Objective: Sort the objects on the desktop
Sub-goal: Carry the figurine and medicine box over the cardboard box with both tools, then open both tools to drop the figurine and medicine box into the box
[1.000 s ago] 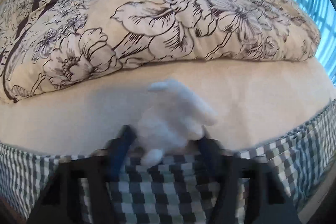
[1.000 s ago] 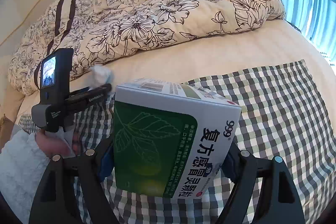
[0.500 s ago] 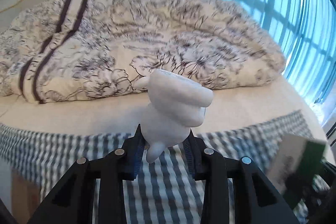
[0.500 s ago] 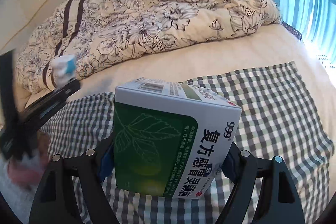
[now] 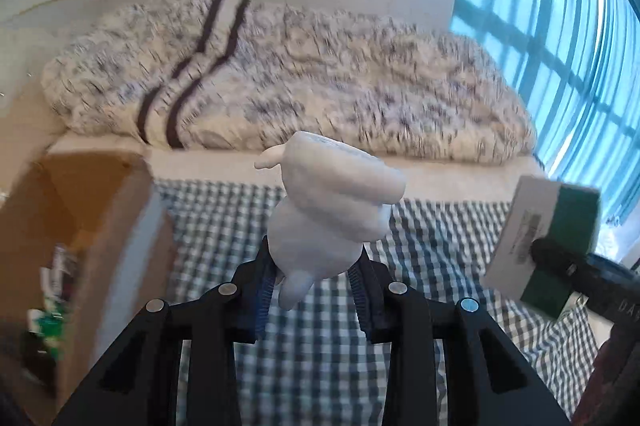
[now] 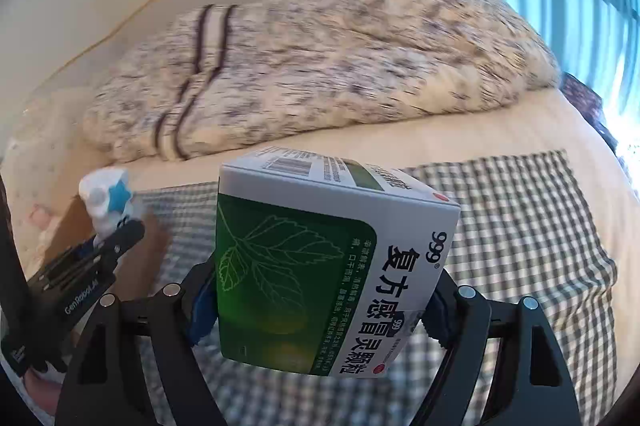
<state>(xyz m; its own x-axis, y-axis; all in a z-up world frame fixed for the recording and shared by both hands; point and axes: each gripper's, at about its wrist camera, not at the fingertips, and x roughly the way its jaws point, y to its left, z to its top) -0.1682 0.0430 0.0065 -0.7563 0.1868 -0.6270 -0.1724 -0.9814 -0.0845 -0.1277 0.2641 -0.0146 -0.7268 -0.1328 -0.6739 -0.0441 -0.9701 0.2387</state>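
Right wrist, tongs [image 6: 320,310] gripping "999" medicine box [image 6: 320,266]

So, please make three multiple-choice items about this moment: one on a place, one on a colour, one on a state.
1. Where is the cardboard box, seen from the left wrist camera?
A. at the left edge of the checked cloth
B. on top of the quilt
C. under the window

2. What colour is the front face of the medicine box?
A. red
B. green
C. yellow

3. In what state is the left gripper?
A. open and empty
B. shut on the white figurine
C. shut on a pen

Answers:
1. A: the cardboard box stands where the checked cloth ends on the left.
2. B: the medicine box, held in the right gripper, has a green face with a leaf drawing.
3. B: the left gripper clamps the base of the white figurine.
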